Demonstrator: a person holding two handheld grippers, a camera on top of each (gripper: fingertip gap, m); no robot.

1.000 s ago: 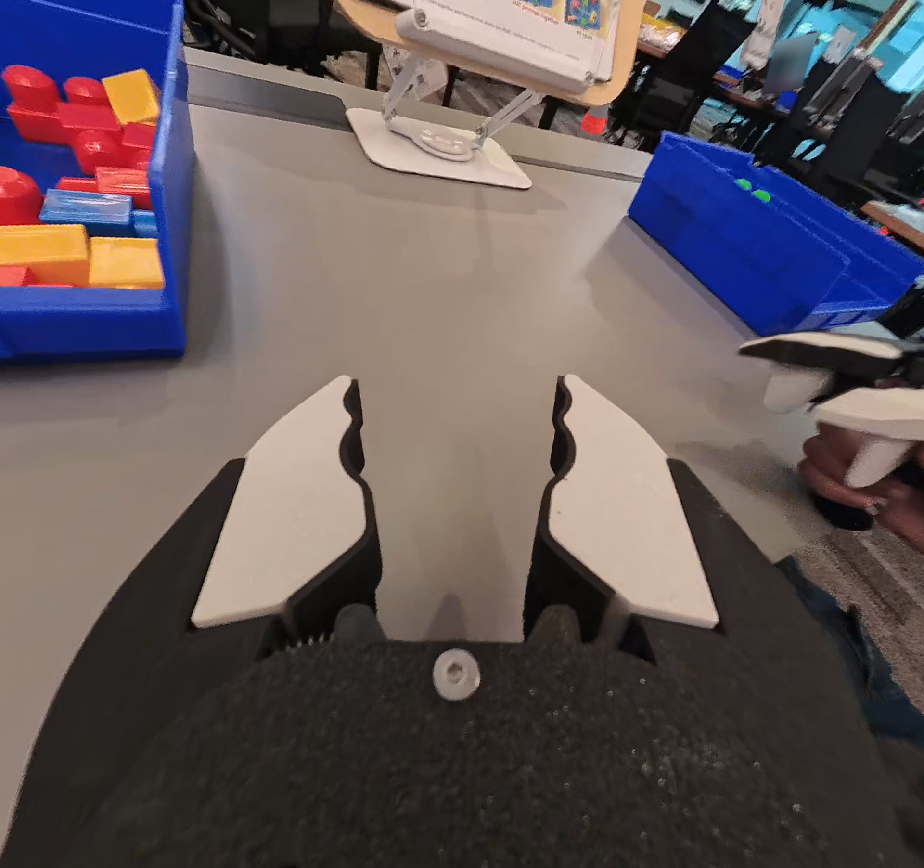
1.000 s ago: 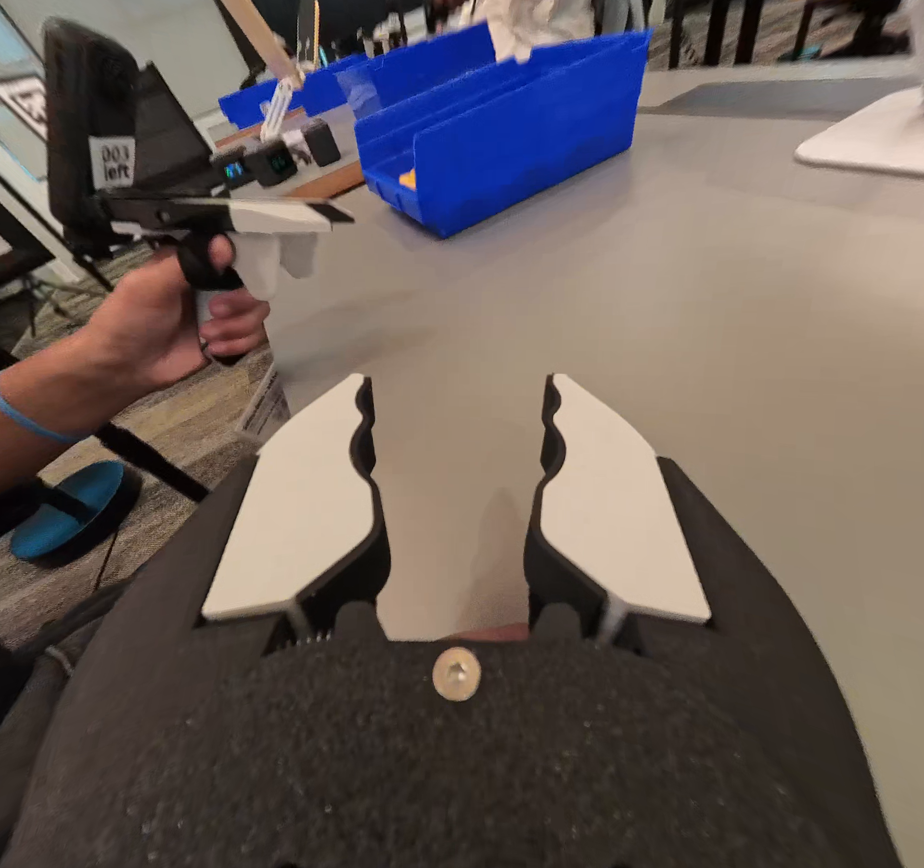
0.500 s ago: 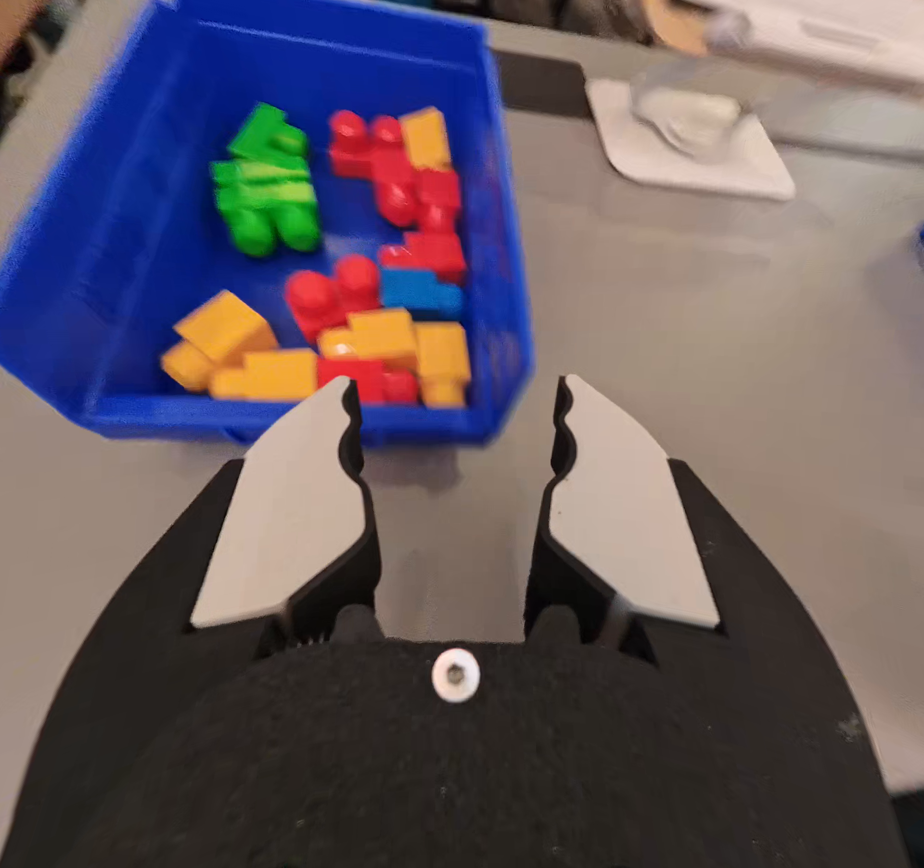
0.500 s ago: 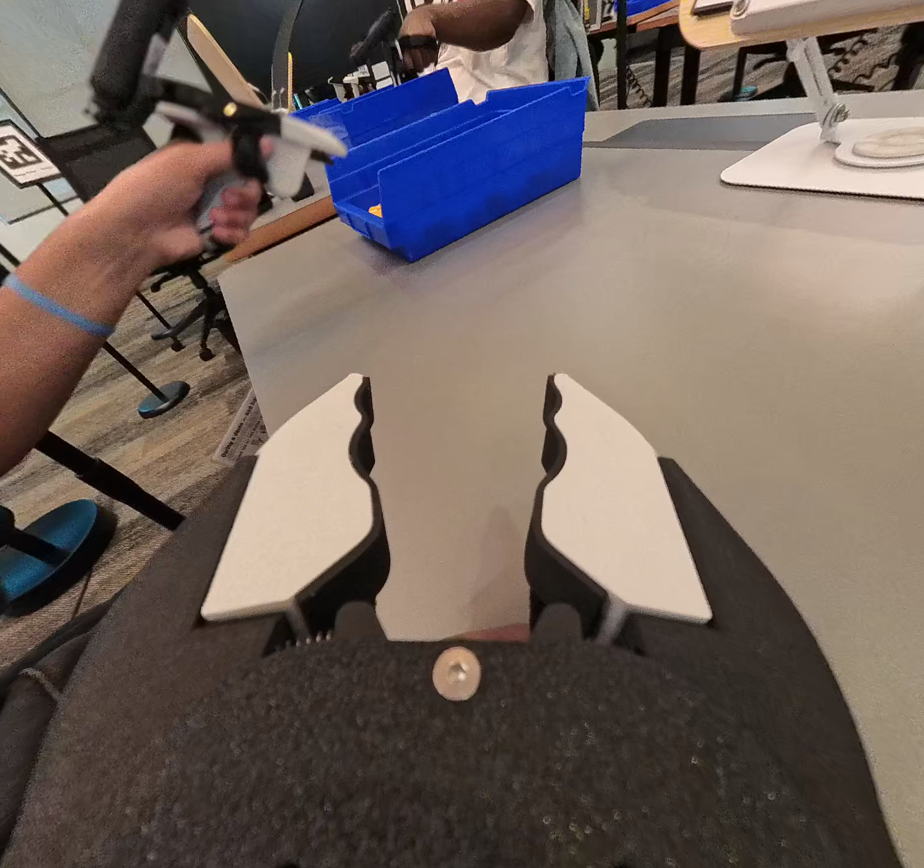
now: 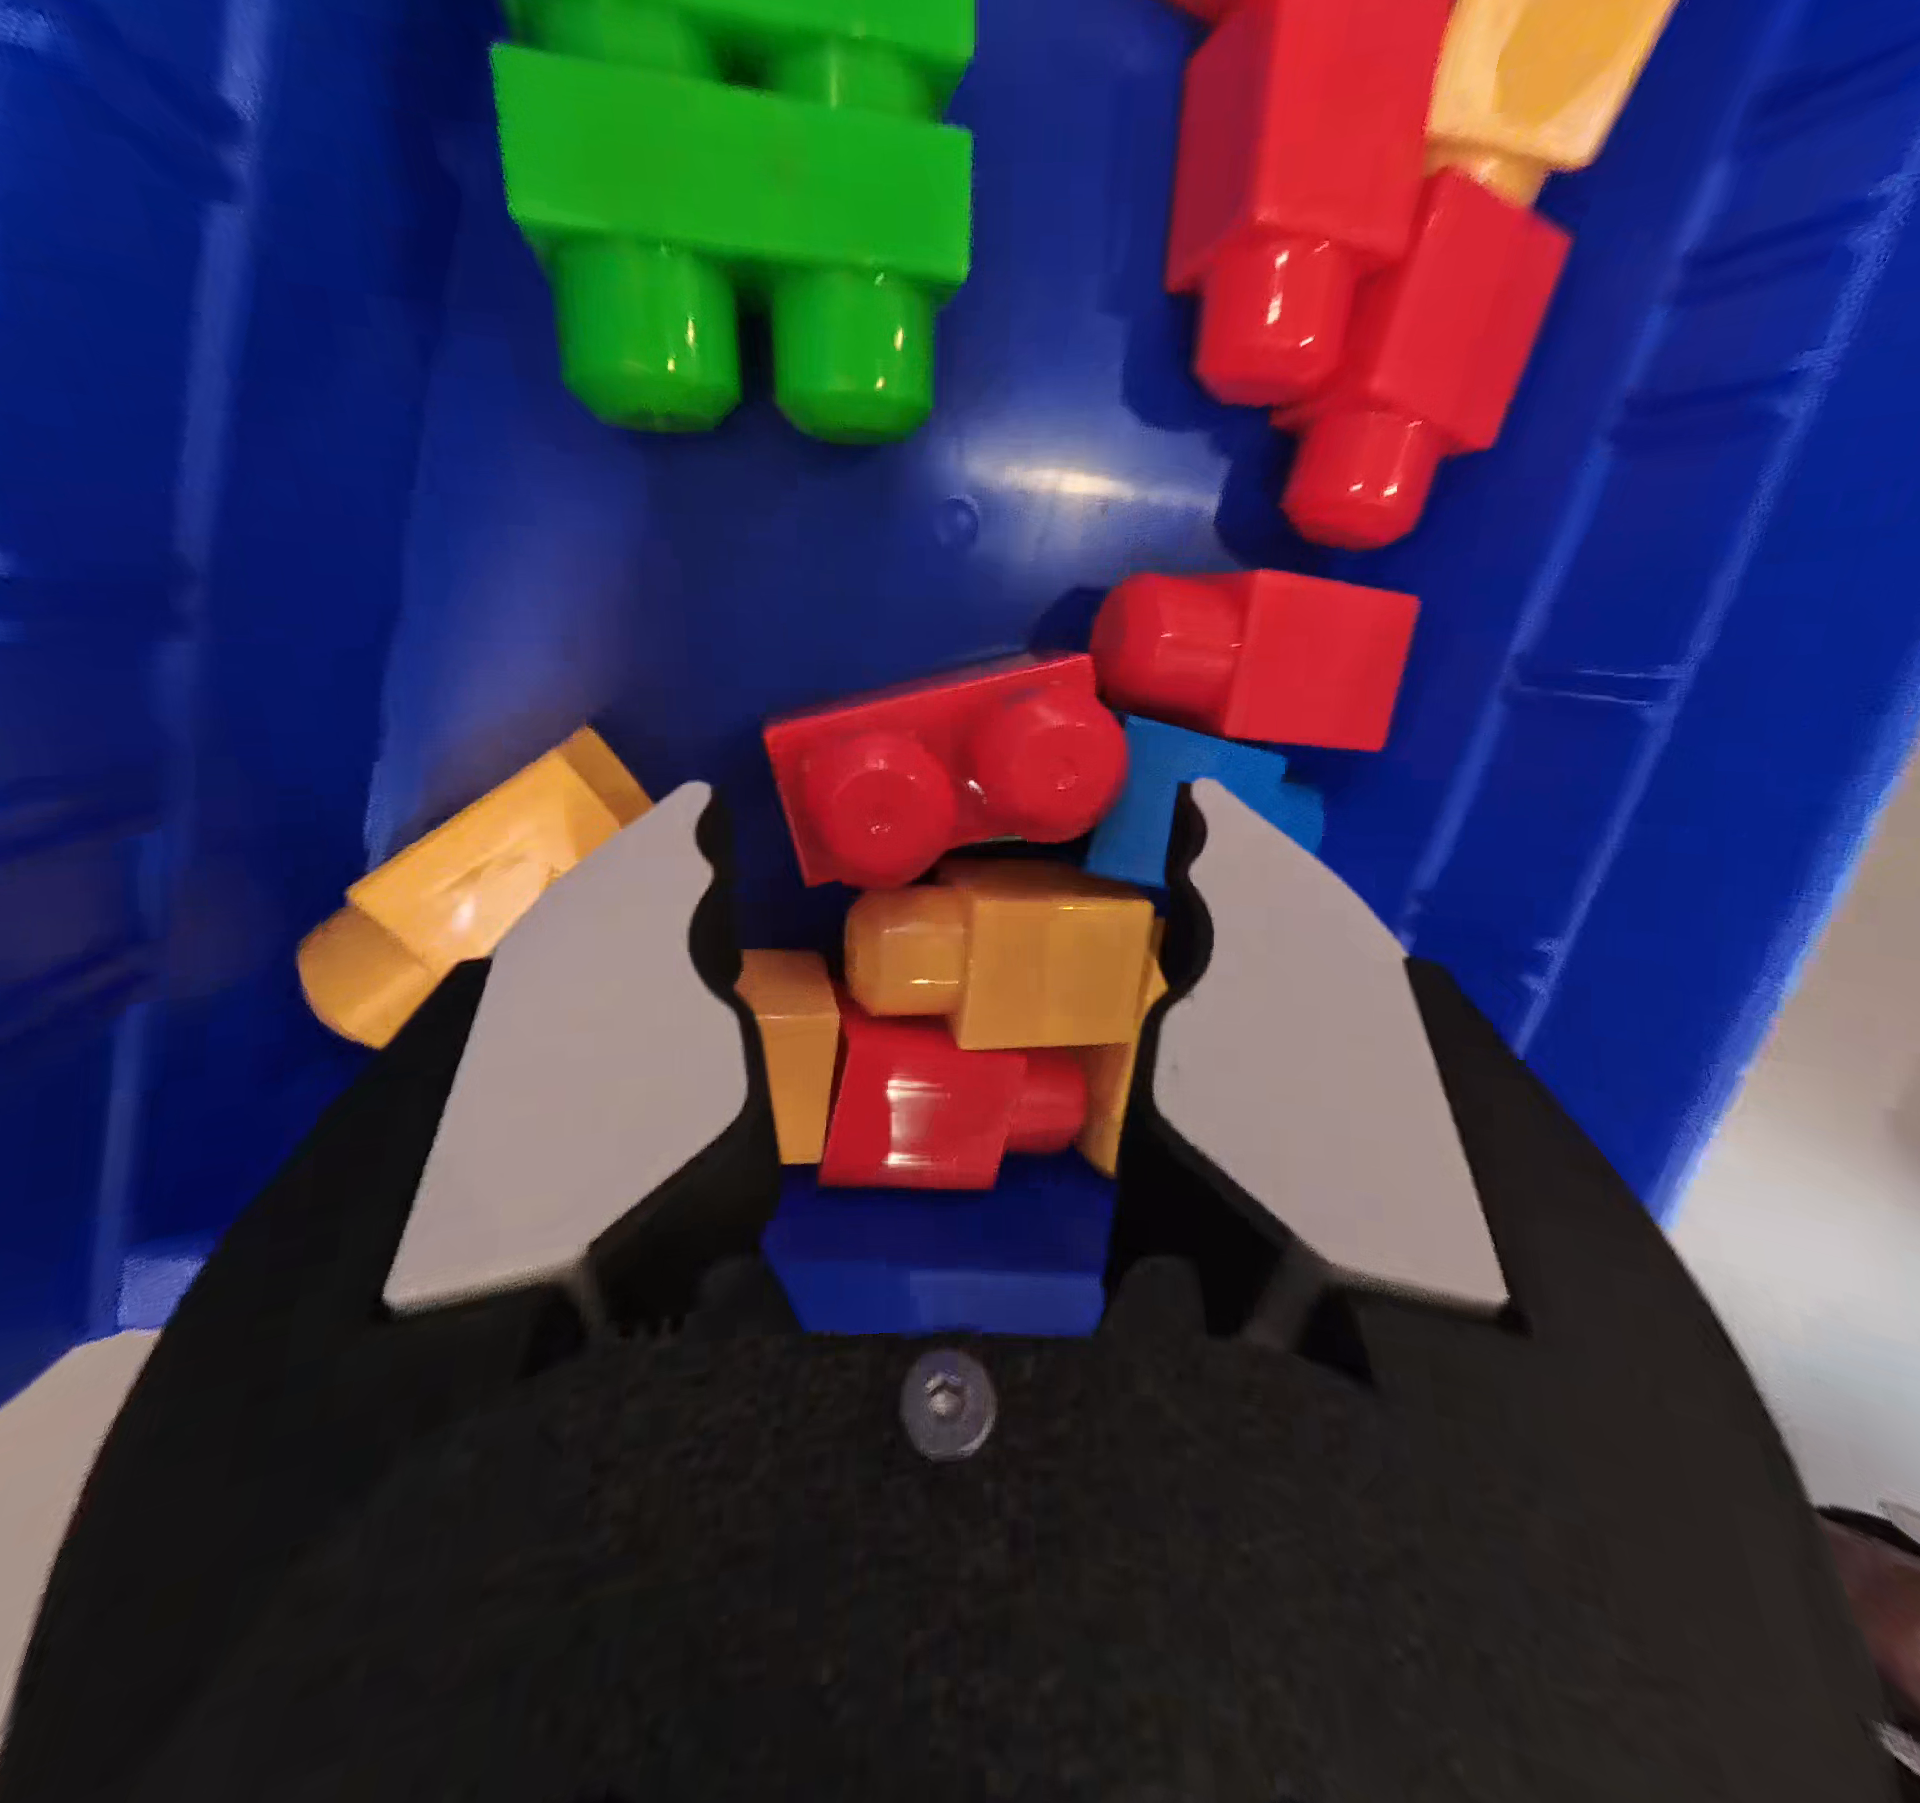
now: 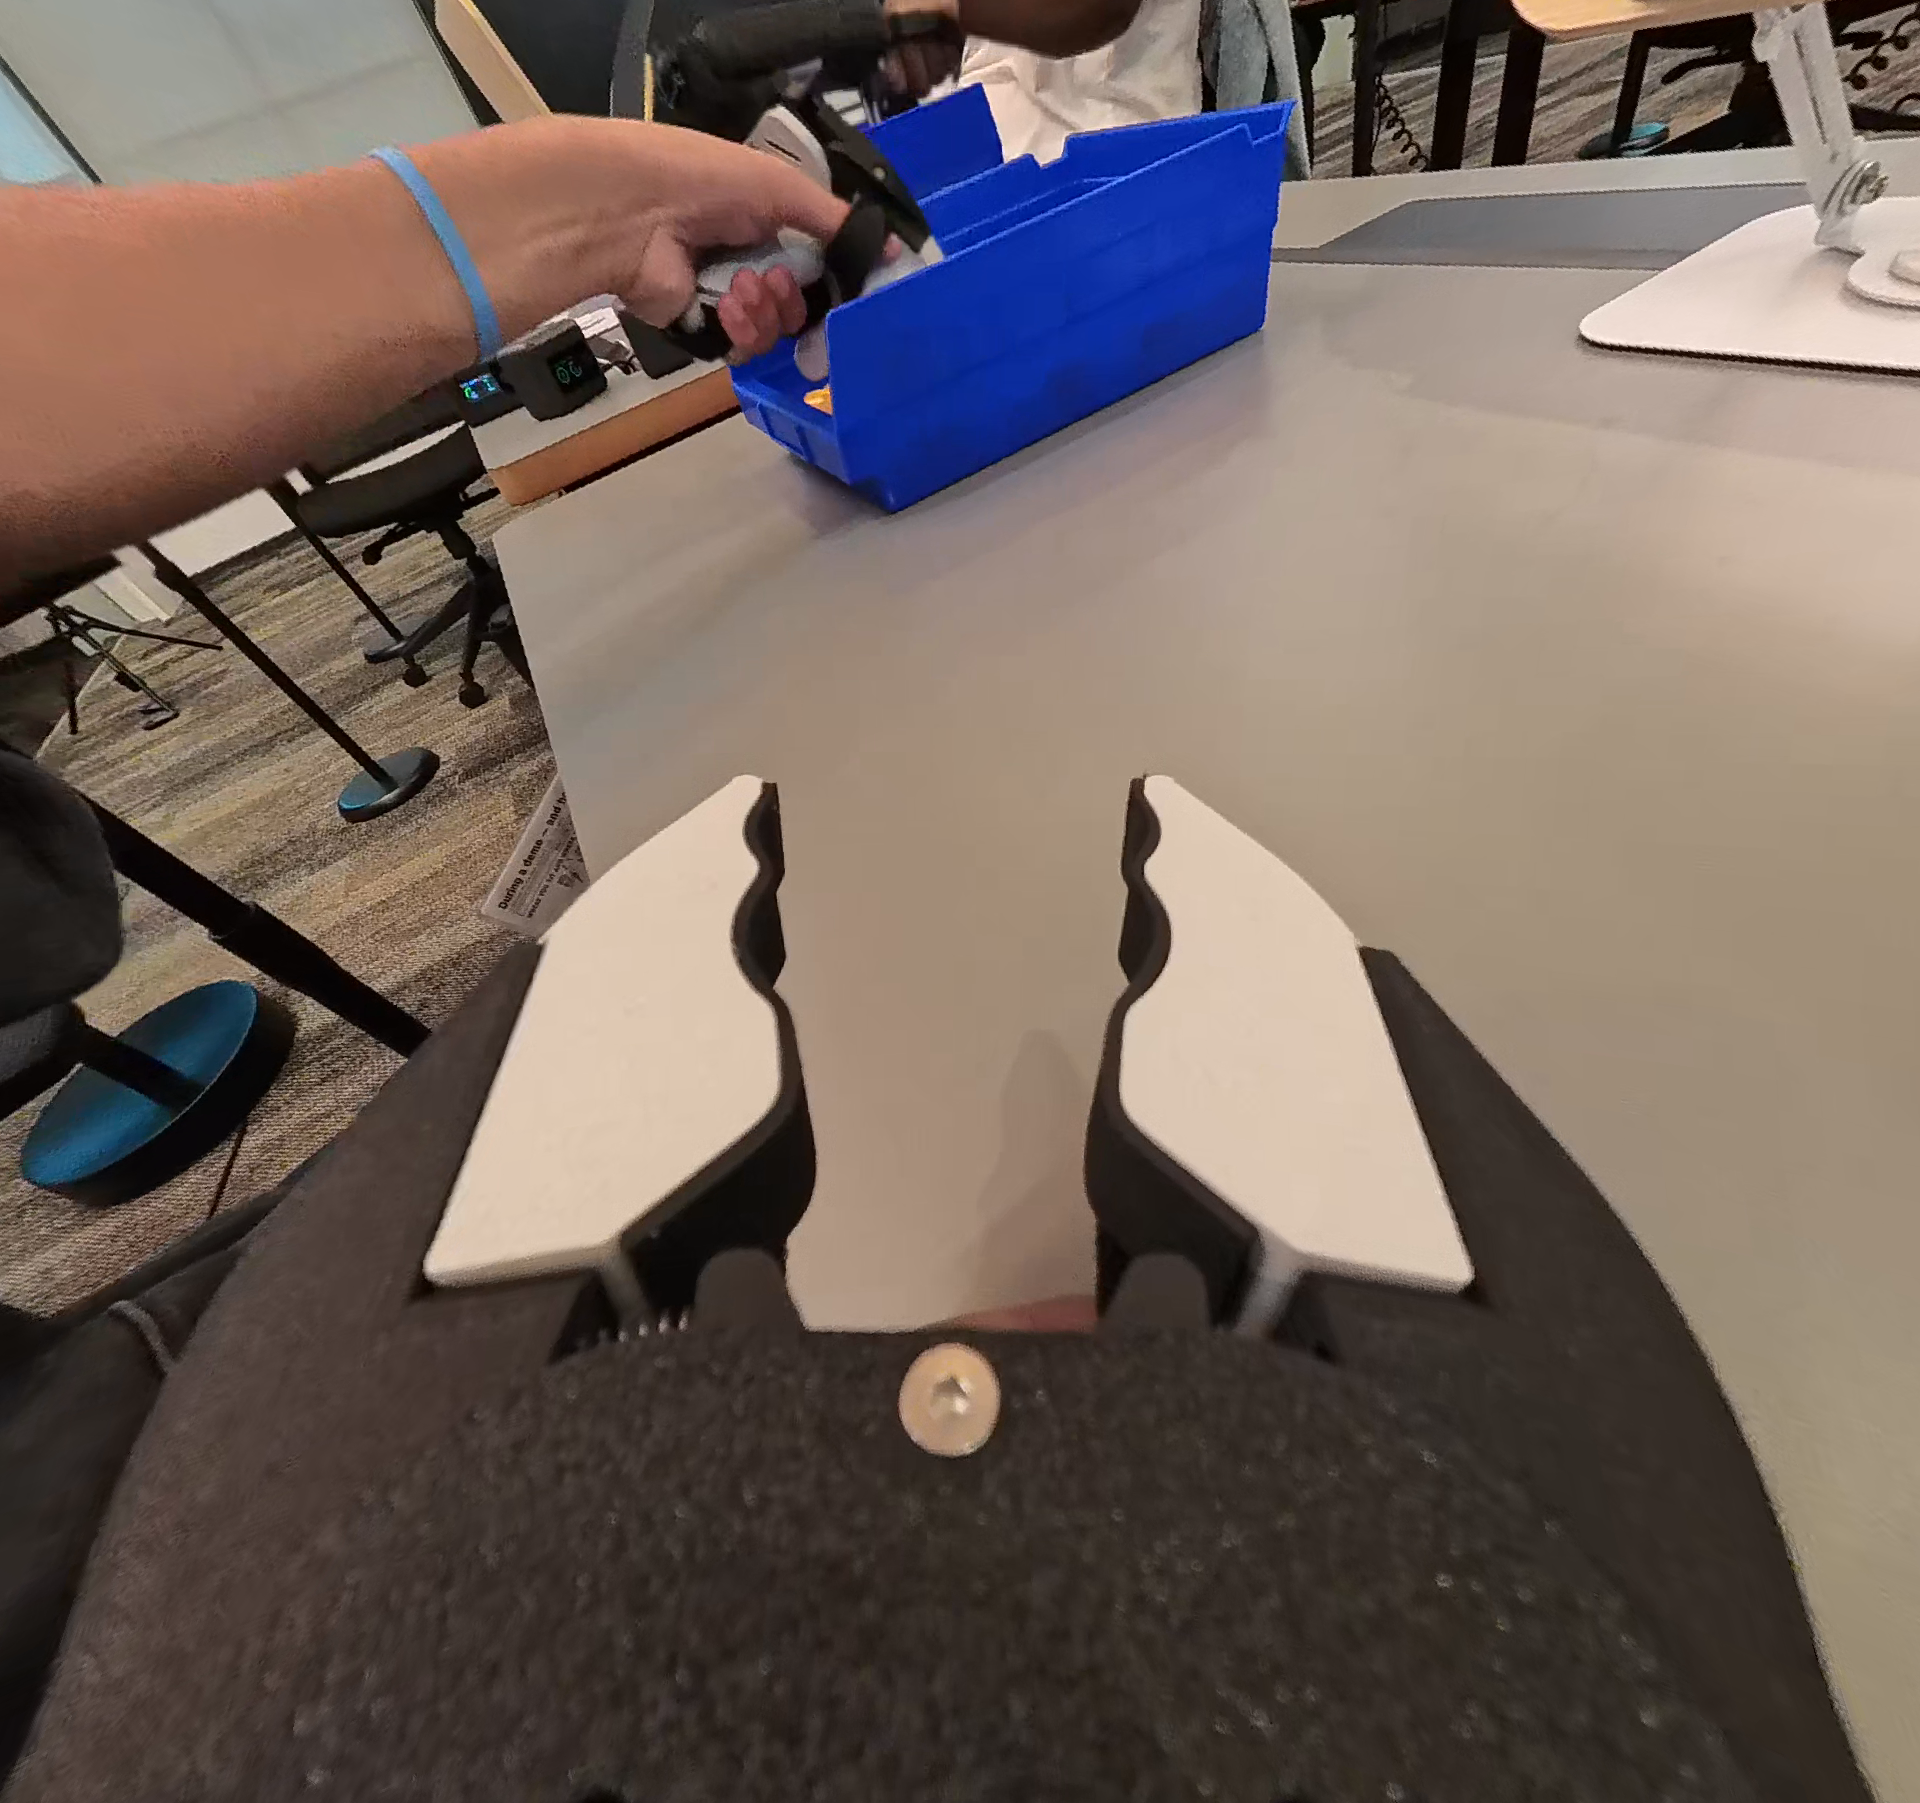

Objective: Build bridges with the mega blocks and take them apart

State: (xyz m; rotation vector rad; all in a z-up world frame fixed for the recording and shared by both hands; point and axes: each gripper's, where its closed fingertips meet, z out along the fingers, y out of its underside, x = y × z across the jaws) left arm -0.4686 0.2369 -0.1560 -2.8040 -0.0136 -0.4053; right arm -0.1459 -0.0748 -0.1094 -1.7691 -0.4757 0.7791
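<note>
My left gripper [image 5: 945, 797] is open and low inside the blue bin [image 5: 260, 506]. Its fingers straddle a pile of blocks without touching them: a red two-stud block [image 5: 935, 777], a yellow one-stud block [image 5: 1029, 953] and a small red block [image 5: 925, 1109]. A blue block [image 5: 1184, 797] lies by the right fingertip. Green blocks [image 5: 727, 153] and more red blocks [image 5: 1340, 153] lie farther in. The right wrist view shows a hand dipping that gripper [image 6: 883, 247] into the bin [image 6: 1039, 351]. My right gripper [image 6: 951, 787] is open and empty over the grey table [image 6: 1351, 662].
A yellow block [image 5: 468, 880] lies left of my left finger, by the bin's wall. A white stand base [image 6: 1766, 299] sits at the table's far right. The table's left edge [image 6: 530, 662] drops to carpet with chairs. A person stands behind the bin. About 45 cm separates my left fingertips from my right.
My left gripper has swung left and dropped into the blue bin, down over the block pile. My right gripper has stayed open and nearly still over the table.
</note>
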